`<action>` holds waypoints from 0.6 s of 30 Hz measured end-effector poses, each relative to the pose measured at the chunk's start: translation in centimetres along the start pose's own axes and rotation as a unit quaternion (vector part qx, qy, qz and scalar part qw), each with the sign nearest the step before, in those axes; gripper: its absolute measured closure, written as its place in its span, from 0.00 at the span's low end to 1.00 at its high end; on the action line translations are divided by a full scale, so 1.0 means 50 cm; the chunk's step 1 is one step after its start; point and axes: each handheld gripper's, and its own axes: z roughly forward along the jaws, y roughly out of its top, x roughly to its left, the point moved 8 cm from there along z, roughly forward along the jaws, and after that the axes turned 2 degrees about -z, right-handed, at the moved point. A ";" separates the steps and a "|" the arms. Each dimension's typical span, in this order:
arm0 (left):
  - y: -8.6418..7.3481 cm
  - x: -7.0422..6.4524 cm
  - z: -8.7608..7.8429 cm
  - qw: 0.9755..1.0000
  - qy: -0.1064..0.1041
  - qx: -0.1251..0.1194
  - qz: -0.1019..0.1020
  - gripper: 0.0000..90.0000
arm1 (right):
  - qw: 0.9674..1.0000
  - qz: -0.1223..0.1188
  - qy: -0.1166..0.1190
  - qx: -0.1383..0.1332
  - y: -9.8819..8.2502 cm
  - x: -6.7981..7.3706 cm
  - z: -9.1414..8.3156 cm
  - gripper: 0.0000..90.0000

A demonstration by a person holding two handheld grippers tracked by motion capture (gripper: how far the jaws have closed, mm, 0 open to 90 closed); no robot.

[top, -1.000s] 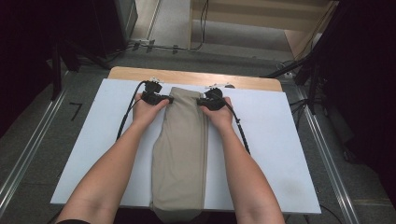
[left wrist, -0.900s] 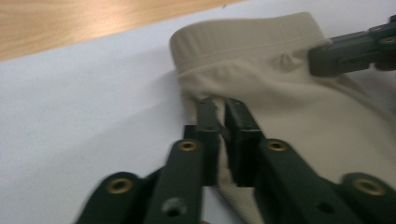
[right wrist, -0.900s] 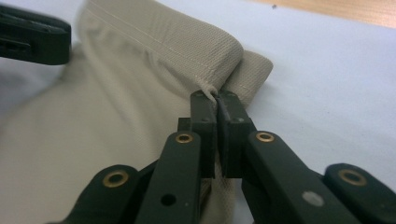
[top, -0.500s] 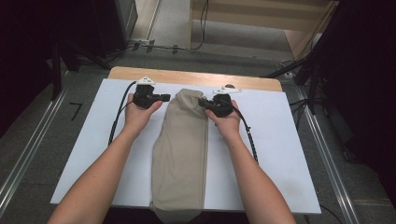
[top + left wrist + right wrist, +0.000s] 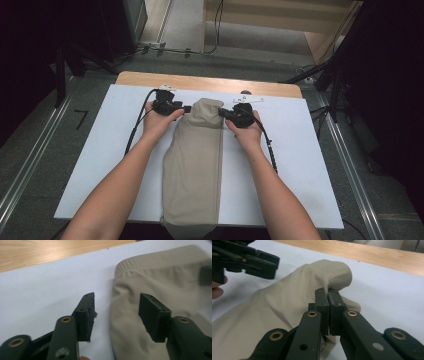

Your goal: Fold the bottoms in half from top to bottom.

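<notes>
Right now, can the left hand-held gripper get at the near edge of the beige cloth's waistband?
Probably yes. The left hand-held gripper has just been opening, its jaws straddling the beige cloth edge with only bare white board beside it.

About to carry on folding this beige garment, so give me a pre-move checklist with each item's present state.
1. Right gripper clamped on the beige garment: ok, a fold of cloth is pinched between its jaws.
2. Left gripper gripping the waistband edge: not ok, its jaws have just been opening and press on nothing.
3. Garment lying on the white board: ok.
4. Cables clear of the cloth: ok.
5. Garment's near end: cannot tell, it runs past the board's edge.
</notes>
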 end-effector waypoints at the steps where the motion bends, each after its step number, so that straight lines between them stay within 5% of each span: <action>1: 0.006 0.001 0.014 1.000 0.005 0.007 0.007 0.50 | 1.000 0.003 -0.001 -0.001 -0.001 -0.002 0.002 0.96; 5: 0.017 -0.002 0.050 0.999 0.014 0.028 0.017 0.49 | 1.000 0.006 0.001 -0.001 -0.001 -0.009 0.009 0.96; 7: 0.009 -0.003 0.067 0.998 0.027 0.051 0.024 0.49 | 1.000 0.000 0.003 0.000 -0.003 -0.011 0.011 0.96; 10: 0.008 -0.006 0.069 0.996 0.057 0.051 0.040 0.54 | 1.000 -0.001 0.004 0.001 -0.004 -0.014 0.013 0.96; 13: 0.003 -0.017 0.064 0.997 0.026 0.065 0.027 0.89 | 1.000 0.007 0.006 0.000 -0.006 -0.012 0.018 0.96; 15: 0.005 -0.021 0.056 0.997 0.028 0.058 0.038 0.95 | 1.000 0.012 0.006 -0.001 -0.003 -0.005 0.019 0.96; 18: 0.018 -0.020 0.027 1.000 0.010 0.017 0.016 0.97 | 1.000 -0.004 0.005 -0.008 0.008 0.012 0.011 0.96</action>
